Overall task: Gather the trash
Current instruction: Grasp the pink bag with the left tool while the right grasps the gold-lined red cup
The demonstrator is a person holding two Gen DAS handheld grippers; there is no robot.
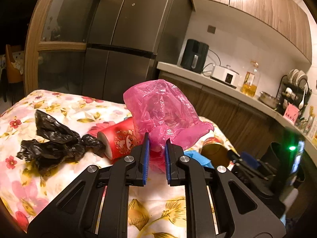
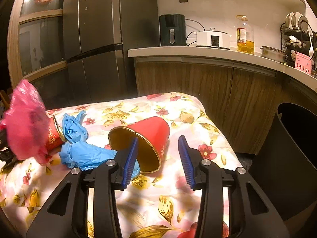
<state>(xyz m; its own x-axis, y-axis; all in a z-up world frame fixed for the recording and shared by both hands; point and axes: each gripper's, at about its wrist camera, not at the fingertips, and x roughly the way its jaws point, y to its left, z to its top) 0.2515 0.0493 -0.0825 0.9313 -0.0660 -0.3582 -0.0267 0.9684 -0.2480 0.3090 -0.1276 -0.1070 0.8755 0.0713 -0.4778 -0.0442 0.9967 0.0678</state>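
Pink plastic bag (image 1: 162,109) pinched in left tongs (image 1: 157,140), right tongs (image 2: 158,144) spread around empty red cup (image 2: 144,138)

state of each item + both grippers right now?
pink plastic bag: bunched, pinched in left gripper
black plastic bag: crumpled on the floral cloth
blue gloves: crumpled on the cloth
red cup: tipped over, mouth toward right gripper
right gripper: open, empty
bin: open
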